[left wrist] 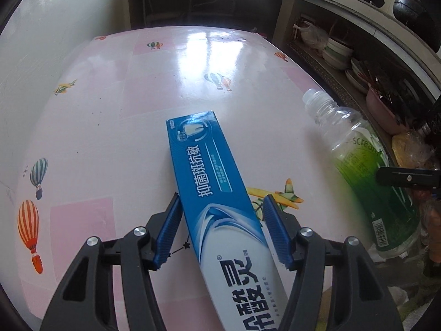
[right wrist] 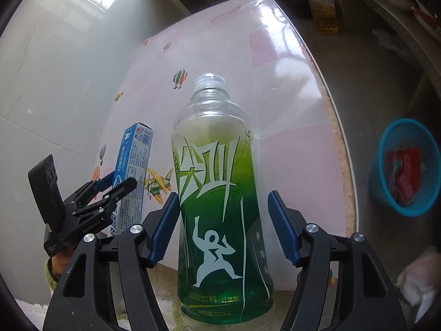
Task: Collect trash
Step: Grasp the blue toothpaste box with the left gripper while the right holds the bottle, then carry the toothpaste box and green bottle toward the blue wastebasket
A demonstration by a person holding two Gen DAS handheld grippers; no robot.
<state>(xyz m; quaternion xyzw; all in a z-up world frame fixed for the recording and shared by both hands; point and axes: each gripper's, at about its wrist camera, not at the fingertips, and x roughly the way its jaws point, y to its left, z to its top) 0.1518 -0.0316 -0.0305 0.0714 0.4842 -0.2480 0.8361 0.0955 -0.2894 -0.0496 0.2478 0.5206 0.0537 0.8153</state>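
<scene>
A blue and white toothpaste box [left wrist: 215, 193] lies between the fingers of my left gripper [left wrist: 222, 202]; the left pad touches its edge, the right pad stands a little off it. The box also shows in the right wrist view [right wrist: 132, 171], held up off the table by the left gripper [right wrist: 110, 187]. A clear bottle with a green label [right wrist: 217, 193] sits between the fingers of my right gripper [right wrist: 223, 201]; the left pad touches it, the right pad is apart. The bottle also shows in the left wrist view [left wrist: 366, 162].
The pink table [left wrist: 137, 88] has balloon and plane prints. A blue mesh basket [right wrist: 405, 171] with red trash stands on the floor to the right. Shelves with bowls [left wrist: 336, 52] and a pink basin line the right side. An oil jug [right wrist: 322, 8] stands on the floor.
</scene>
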